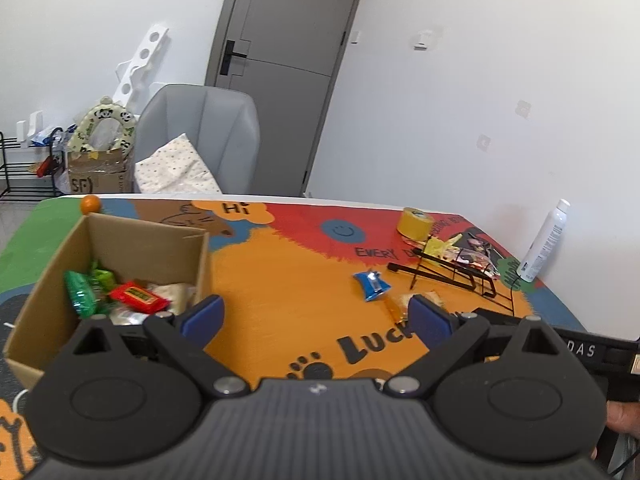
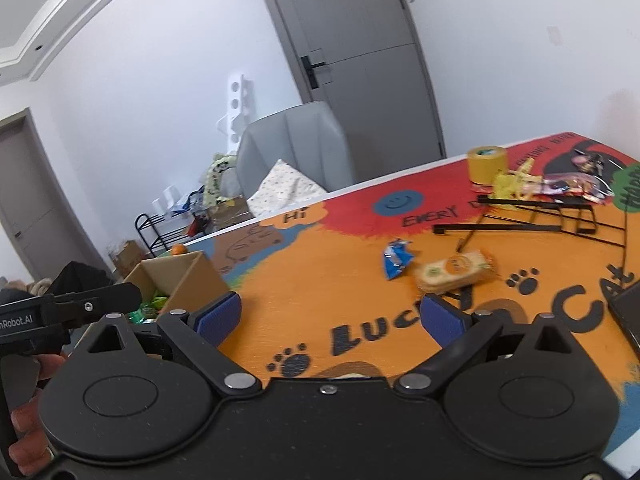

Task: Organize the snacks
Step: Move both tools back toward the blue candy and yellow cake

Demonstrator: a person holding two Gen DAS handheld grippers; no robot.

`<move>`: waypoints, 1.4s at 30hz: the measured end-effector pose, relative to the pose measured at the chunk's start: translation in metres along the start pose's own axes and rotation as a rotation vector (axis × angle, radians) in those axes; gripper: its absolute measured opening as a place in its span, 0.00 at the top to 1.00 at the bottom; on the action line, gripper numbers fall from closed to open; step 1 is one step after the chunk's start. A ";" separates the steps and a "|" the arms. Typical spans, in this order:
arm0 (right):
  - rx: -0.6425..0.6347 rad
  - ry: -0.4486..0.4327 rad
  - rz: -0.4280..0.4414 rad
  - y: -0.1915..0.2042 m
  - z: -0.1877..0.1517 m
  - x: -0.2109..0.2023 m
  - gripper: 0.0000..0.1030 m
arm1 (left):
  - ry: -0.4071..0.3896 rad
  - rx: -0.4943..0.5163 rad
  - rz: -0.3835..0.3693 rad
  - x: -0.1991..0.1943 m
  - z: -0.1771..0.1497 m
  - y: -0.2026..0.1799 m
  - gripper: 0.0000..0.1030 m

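Box: we keep the cardboard box (image 1: 120, 240) at the left, already collecting snacks
Loose snacks: blue packet (image 2: 397, 258) and cracker pack (image 2: 454, 271) lie mid-table
Claws: our left gripper (image 1: 316, 316) and right gripper (image 2: 330, 318) are both spread wide, empty

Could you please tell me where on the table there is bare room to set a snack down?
The widest free patch is the orange mat between the cardboard box and the blue packet. It is crowded around the black wire rack, with the yellow tape roll, cracker pack and wrappers nearby.
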State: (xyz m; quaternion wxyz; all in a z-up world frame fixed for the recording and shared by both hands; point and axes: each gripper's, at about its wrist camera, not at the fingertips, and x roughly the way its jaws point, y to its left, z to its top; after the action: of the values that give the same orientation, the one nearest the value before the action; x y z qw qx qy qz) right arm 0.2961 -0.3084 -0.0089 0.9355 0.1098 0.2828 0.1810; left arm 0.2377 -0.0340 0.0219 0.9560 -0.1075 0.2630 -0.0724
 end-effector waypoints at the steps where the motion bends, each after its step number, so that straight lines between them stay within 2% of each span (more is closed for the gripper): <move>1: 0.005 -0.001 -0.006 -0.005 0.000 0.001 0.05 | 0.003 0.006 -0.003 0.004 -0.001 -0.003 0.05; 11: 0.073 -0.005 -0.048 -0.036 -0.005 0.018 0.07 | 0.029 0.027 -0.024 0.044 -0.005 -0.021 0.06; 16: 0.118 -0.023 -0.071 -0.044 -0.011 0.032 0.11 | 0.023 0.023 -0.024 0.063 -0.007 -0.025 0.07; 21: 0.139 -0.043 -0.130 -0.051 -0.014 0.045 0.15 | 0.027 0.042 -0.023 0.084 -0.010 -0.032 0.08; 24: 0.171 -0.039 -0.144 -0.060 -0.014 0.056 0.19 | 0.036 0.038 -0.022 0.099 -0.012 -0.034 0.10; 28: 0.182 -0.029 -0.162 -0.066 -0.016 0.070 0.20 | 0.065 0.043 -0.006 0.120 -0.014 -0.036 0.16; 31: 0.187 -0.019 -0.165 -0.070 -0.016 0.079 0.22 | 0.079 0.029 -0.010 0.136 -0.014 -0.036 0.17; 36: 0.220 -0.002 -0.175 -0.081 -0.015 0.094 0.30 | 0.091 0.013 -0.011 0.158 -0.013 -0.038 0.18; 42: 0.225 0.016 -0.176 -0.089 -0.014 0.106 0.34 | 0.124 -0.006 -0.003 0.183 -0.009 -0.044 0.23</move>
State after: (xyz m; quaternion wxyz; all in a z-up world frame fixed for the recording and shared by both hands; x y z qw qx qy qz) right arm 0.3950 -0.3457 -0.0998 0.9273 0.1871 0.3172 0.0665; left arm 0.3853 -0.1139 -0.0641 0.9375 -0.1059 0.3219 -0.0795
